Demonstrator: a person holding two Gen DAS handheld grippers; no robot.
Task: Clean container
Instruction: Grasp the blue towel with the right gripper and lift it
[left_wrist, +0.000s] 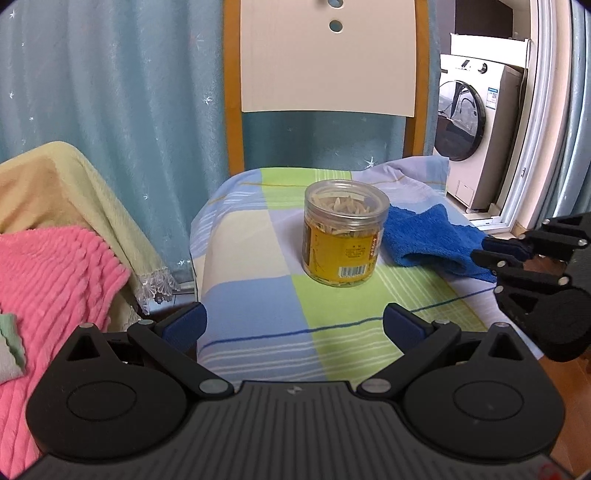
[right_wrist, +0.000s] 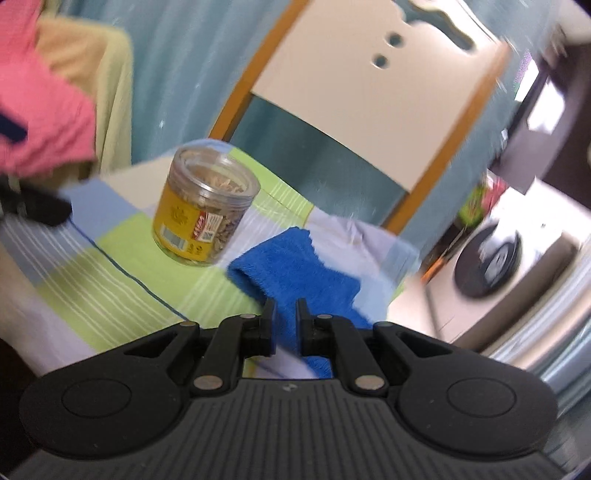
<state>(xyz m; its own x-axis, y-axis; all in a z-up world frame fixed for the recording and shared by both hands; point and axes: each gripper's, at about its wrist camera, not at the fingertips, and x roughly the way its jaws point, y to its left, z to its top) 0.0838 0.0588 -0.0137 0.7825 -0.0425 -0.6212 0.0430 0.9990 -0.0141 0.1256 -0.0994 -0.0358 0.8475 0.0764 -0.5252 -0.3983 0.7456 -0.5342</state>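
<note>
A clear plastic jar (left_wrist: 345, 232) with a yellow label, no lid and pale strips inside stands upright on the checked cloth (left_wrist: 258, 302) that covers a chair seat. To its right lies a blue cloth (left_wrist: 432, 236). My left gripper (left_wrist: 293, 323) is open and wide, a short way in front of the jar and holding nothing. My right gripper (left_wrist: 484, 251) sits at the blue cloth's right edge. In the right wrist view the jaws of my right gripper (right_wrist: 286, 321) are nearly together with the blue cloth (right_wrist: 295, 269) pinched between them; the jar (right_wrist: 207, 210) stands to the left.
The chair's wooden-framed back (left_wrist: 325, 59) rises behind the jar, against a teal curtain (left_wrist: 110, 92). A pink blanket (left_wrist: 48, 288) over yellow fabric lies to the left. A washing machine (left_wrist: 472, 125) stands at the far right. Wooden floor (left_wrist: 565, 369) shows beside the seat.
</note>
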